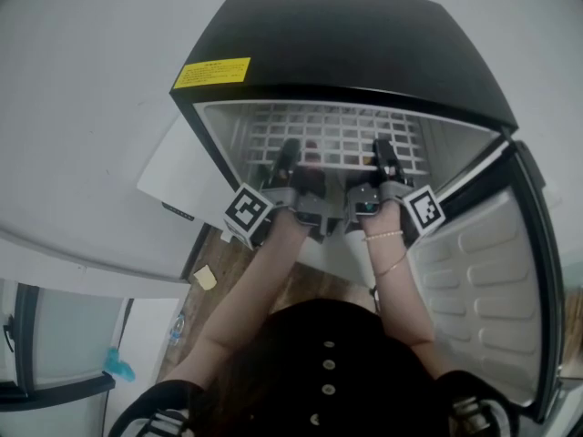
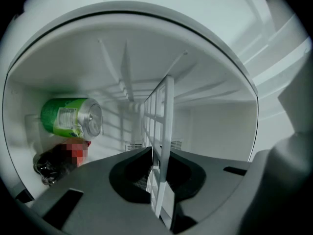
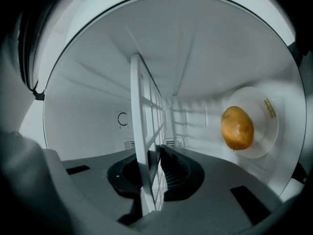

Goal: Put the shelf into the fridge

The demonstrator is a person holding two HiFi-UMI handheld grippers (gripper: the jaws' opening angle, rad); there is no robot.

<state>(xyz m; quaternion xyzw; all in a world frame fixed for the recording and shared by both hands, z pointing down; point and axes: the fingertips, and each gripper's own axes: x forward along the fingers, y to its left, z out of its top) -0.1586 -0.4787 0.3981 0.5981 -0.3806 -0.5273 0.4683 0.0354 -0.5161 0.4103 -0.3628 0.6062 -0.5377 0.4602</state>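
Observation:
The white wire shelf (image 1: 337, 139) lies inside the open black fridge (image 1: 346, 44), reaching toward its back wall. My left gripper (image 1: 290, 153) is shut on the shelf's front edge at the left; in the left gripper view the shelf (image 2: 159, 126) runs edge-on between the jaws of that gripper (image 2: 157, 173). My right gripper (image 1: 384, 153) is shut on the front edge at the right, and the right gripper view shows the shelf (image 3: 144, 131) clamped edge-on in that gripper (image 3: 152, 173).
Below the shelf lie a green can (image 2: 71, 116), a dark bottle (image 2: 54, 163) and a potato (image 3: 237, 127) on a white plate (image 3: 266, 126). The fridge door (image 1: 496, 280) hangs open at the right. A white cabinet (image 1: 82, 153) stands at the left.

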